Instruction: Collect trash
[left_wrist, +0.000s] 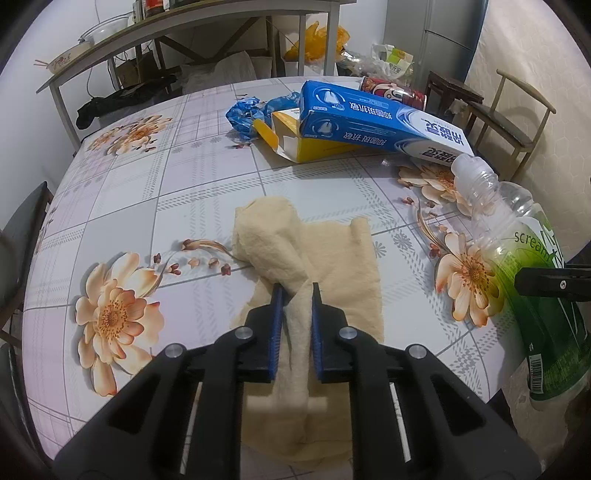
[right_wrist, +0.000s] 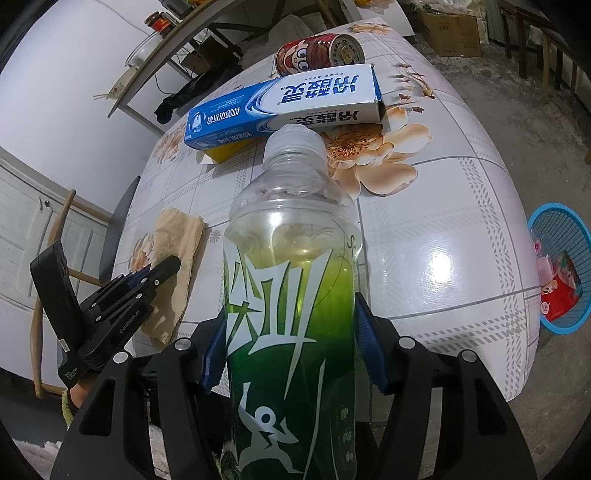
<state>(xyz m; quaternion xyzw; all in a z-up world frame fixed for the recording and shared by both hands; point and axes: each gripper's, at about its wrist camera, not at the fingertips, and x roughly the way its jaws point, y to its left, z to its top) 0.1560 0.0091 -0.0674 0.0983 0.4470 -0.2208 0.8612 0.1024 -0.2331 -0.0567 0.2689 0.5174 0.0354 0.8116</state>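
Table cover: pale lilac/white w/ grey check lines, peach-orange flower prints, red-brown buds.
Cloth, ctr of left view: cream-yellow, plain.
Bottle, ctr of right view: clear top, label green grading lime to dark, white graphics.
Toothpaste box, upper ctr-right of left view: blue & white, blue lettering.
Carton under it: yellow, white inside.
Wrapper, upper ctr: shiny blue, crumpled.
Can, top ctr of right view: red-brown, cartoon face, silver end.
Basket, right edge: sky-blue mesh; red & pink items inside.
Left gripper, right gripper: black, blue pads.
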